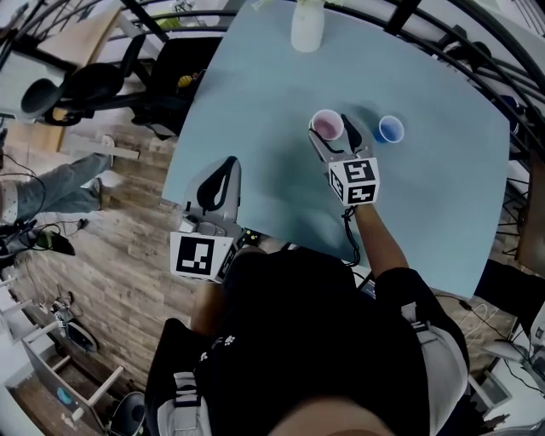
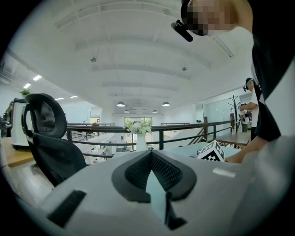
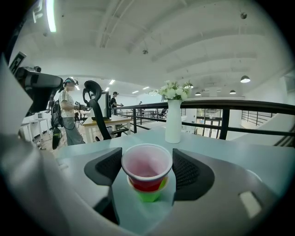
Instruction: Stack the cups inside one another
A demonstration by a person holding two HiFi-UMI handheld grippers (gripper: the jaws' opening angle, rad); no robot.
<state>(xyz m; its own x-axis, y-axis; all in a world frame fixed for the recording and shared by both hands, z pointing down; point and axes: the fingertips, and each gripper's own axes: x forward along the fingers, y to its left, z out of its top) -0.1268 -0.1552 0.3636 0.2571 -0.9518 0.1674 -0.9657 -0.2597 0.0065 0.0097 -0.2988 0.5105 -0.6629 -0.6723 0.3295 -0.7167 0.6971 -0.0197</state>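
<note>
1. On the pale blue worktop [image 1: 255, 111], right of middle from the head view: red cup [image 3: 146, 167], pinkish-white inside, seated in a green cup [image 3: 147, 194], with only a low green band visible under the red wall.
2. Between the pads of the right claw [image 3: 147, 174]: that red cup, pinched at the rim, one dark ribbed pad against each side, held at a wide spread to fit it.
3. From the head view: same stack at the right claw's tips, green cup hidden beneath the red one. Behind the jaws, marker cube [image 1: 355, 180] and a forearm leading back to the person.
4. Near the stack, on its right and not touching it: blue cup [image 1: 390, 129], upright, mouth up, outside the jaws.
5. Over the near-left edge of the worktop: left claw [image 1: 226, 163], pressed together, tips meeting, nothing between them, well apart from every cup.
6. At the far edge: white vase [image 1: 307, 25], holding white flowers as seen from the right gripper view, with dark railing [image 3: 230, 106] behind.
7. Off the worktop's left side: black office chair [image 2: 46, 138] on a wooden floor [image 1: 128, 247].
</note>
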